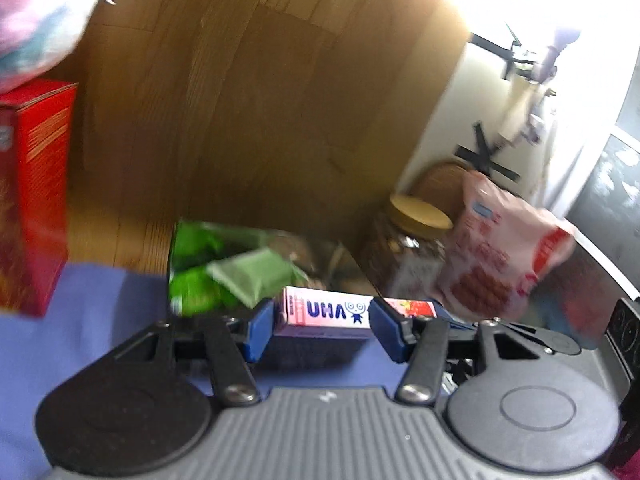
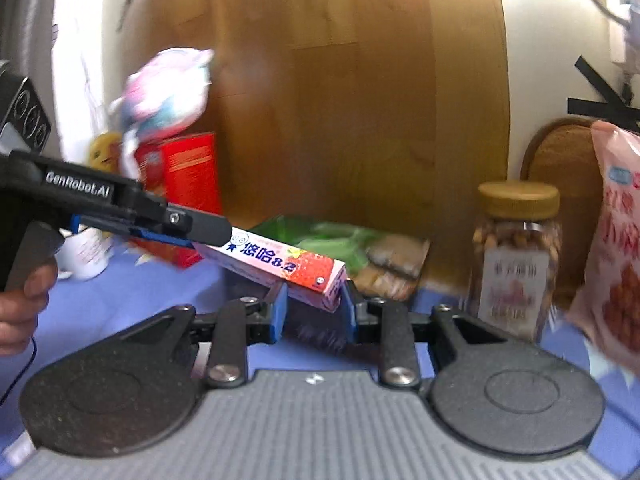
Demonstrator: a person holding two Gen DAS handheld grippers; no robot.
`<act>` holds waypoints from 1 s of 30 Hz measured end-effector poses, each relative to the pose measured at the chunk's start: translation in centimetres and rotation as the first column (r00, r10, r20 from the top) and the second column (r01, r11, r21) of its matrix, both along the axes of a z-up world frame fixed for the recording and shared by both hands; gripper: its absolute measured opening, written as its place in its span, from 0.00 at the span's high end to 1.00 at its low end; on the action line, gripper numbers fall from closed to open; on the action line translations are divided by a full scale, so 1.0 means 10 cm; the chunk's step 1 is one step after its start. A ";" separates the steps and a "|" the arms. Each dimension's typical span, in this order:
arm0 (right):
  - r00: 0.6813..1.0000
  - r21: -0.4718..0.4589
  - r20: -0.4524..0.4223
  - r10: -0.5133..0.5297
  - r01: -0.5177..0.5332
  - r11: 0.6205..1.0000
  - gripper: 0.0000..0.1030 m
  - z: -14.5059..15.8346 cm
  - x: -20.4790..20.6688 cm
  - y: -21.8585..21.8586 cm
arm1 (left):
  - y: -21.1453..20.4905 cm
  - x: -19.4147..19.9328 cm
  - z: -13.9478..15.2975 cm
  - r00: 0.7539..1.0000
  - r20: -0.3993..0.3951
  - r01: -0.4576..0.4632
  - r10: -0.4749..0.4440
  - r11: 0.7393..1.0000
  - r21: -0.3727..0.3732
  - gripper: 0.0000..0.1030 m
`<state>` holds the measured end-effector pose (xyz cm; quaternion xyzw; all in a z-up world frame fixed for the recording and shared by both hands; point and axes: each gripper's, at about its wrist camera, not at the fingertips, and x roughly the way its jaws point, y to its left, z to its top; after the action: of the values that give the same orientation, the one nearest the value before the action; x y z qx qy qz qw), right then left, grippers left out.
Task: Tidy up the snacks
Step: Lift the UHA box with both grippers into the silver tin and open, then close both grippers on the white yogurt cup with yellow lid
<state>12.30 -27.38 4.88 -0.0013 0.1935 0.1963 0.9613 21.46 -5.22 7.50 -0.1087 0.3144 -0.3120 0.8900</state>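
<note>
A long pink candy box (image 1: 332,312) with blue lettering and a strawberry picture hangs above the blue tablecloth (image 1: 100,304), held at both ends. My left gripper (image 1: 320,328) is shut on it, blue pads against the box. In the right wrist view the same candy box (image 2: 280,260) slopes down to the right. My right gripper (image 2: 312,304) is shut on its strawberry end. The left gripper (image 2: 212,236) comes in from the left and clamps the other end. A person's hand (image 2: 24,300) holds its handle.
Behind the box lies a green snack packet (image 2: 340,240). To the right stand a gold-lidded jar (image 2: 516,256) and a pink snack bag (image 2: 616,248). To the left are a red carton (image 2: 188,176), a pastel bag (image 2: 168,88) and a white cup (image 2: 86,256). A wooden panel (image 2: 340,100) backs everything.
</note>
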 end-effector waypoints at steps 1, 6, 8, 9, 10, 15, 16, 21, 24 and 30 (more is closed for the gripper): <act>1.000 0.003 -0.007 -0.006 0.006 1.000 0.69 0.00 0.12 -0.01 | -0.04 0.13 -0.04 1.000 -0.005 -0.006 0.006 1.000 0.003 0.50; 0.998 -0.031 -0.054 -0.015 0.013 0.999 0.66 -0.16 0.59 0.00 | -0.18 0.59 -0.32 0.997 -0.076 -0.026 0.028 0.999 0.038 0.49; 0.997 -0.060 -0.074 -0.017 0.012 0.998 0.65 -0.24 0.69 0.02 | -0.20 0.67 -0.42 0.994 -0.102 -0.028 0.035 0.997 0.068 0.47; 0.998 -0.062 -0.065 -0.025 0.021 0.998 0.58 -0.25 0.69 0.01 | -0.16 0.67 -0.43 0.993 -0.109 -0.028 0.036 0.997 0.074 0.46; 0.998 -0.055 -0.056 -0.034 0.031 0.998 0.57 -0.24 0.67 -0.01 | -0.10 0.66 -0.41 0.994 -0.102 -0.027 0.033 0.998 0.061 0.44; 1.000 0.069 -0.003 -0.019 0.019 0.997 0.57 -0.14 0.22 -0.17 | 0.44 0.36 -0.28 0.994 -0.071 -0.082 0.083 0.996 0.023 0.40; 0.999 0.095 -0.036 0.037 -0.033 0.995 0.57 -0.16 0.14 -0.15 | 0.52 0.31 -0.29 0.992 -0.090 -0.084 0.085 0.996 0.021 0.40; 0.945 0.040 -0.209 0.253 -0.250 0.967 0.56 -0.44 0.01 0.39 | 0.75 0.04 -0.55 0.975 -0.197 -0.101 0.099 0.995 -0.004 0.37; 0.930 -0.048 -0.240 0.279 -0.298 0.953 0.50 -0.56 0.04 0.71 | 0.69 -0.05 -0.68 0.972 -0.218 -0.087 0.085 0.996 0.001 0.26; 0.924 -0.142 -0.251 0.288 -0.329 0.934 0.46 -0.64 0.15 0.98 | 0.57 -0.03 -0.89 0.965 -0.247 -0.074 0.084 0.996 0.050 0.57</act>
<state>13.80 -17.59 -1.55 -0.0969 0.3160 0.3261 0.8857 21.14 0.49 -1.39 -0.1415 0.4254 -0.2536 0.8572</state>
